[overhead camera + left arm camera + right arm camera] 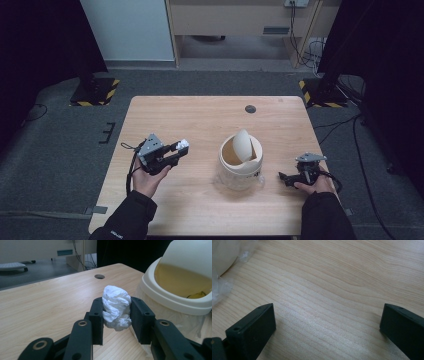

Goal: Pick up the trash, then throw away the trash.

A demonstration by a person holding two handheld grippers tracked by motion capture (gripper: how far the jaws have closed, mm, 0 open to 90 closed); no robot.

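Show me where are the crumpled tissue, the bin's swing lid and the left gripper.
crumpled tissue (116, 307): left gripper view, its middle, between the jaws.
swing lid (243, 145): high view, its tilted flap.
left gripper (181, 148): high view, between its fingertips.

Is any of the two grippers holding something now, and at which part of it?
The left gripper pinches a crumpled white tissue across its middle, one jaw on each side. The right gripper is open over the table, holding nothing.
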